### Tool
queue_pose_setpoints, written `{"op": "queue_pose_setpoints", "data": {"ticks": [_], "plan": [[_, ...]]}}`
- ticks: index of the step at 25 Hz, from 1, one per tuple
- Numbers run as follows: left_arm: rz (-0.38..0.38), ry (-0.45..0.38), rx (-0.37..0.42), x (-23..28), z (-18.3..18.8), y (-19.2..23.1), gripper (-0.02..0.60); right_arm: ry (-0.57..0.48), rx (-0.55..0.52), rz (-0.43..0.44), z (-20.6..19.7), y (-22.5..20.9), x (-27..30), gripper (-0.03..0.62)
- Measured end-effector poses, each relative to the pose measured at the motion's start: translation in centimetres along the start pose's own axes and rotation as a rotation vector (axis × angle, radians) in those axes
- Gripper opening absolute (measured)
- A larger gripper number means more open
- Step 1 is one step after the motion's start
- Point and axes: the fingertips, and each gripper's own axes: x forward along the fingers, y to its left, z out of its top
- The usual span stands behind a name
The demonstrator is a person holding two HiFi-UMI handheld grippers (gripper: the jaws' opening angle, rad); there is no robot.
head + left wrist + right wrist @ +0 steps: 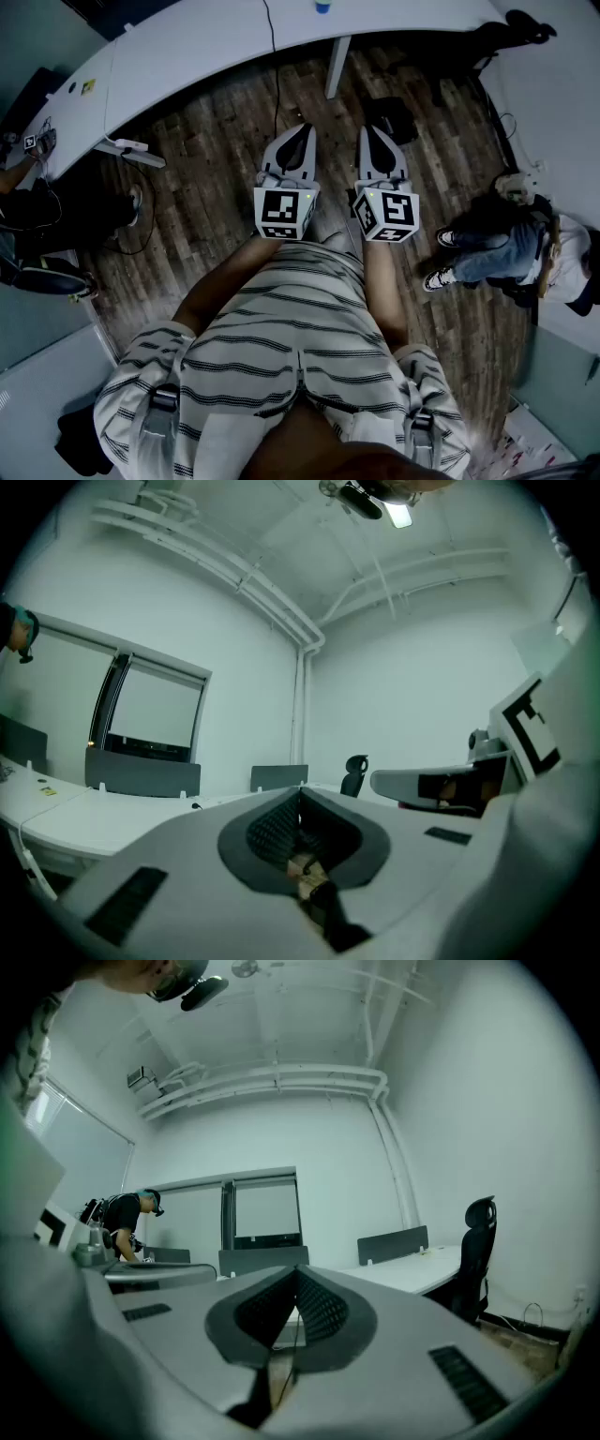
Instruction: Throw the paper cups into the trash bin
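Both grippers are held out level, side by side over the wooden floor (216,169), just apart from each other. The left gripper (305,127) has its jaws pressed together with nothing caught between them. The right gripper (367,129) is the same, jaws closed to a point and empty.

Past the jaw tips there's a long curved white table (187,47), with its leg (336,66) standing just ahead of the gap between the two grippers. A thin cable (275,84) hangs off the table ahead of the left jaws. A small blue thing (322,6) sits on the table at the far edge, but it's too cut off to say what it is.

Honestly I can't pick out the paper cups or the trash bin in any view.

Off to the right of the right jaws a person (497,248) is down low on the floor. The right gripper view also shows a black office chair (476,1251) beyond the jaws on the right.
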Motion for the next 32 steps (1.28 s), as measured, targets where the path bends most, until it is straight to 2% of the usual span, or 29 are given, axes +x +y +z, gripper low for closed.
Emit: {"op": "queue_pose_setpoints", "data": {"ticks": [8,23,32], "plan": [[0.009,0.018,0.005,1.1,-0.7,-1.7,0.025,0.004,-0.008,0.003,-0.2,-2.2,-0.5,0.011],[0.039,0.056,-0.003,4.2,-2.9,-8.0,0.025,0.005,-0.027,0.046,-0.4,-8.4,-2.5,0.011],[0.054,0.075,-0.004,5.8,-4.0,-8.1,0.025,0.030,-0.007,0.059,-1.5,-9.7,-1.4,0.011]]}}
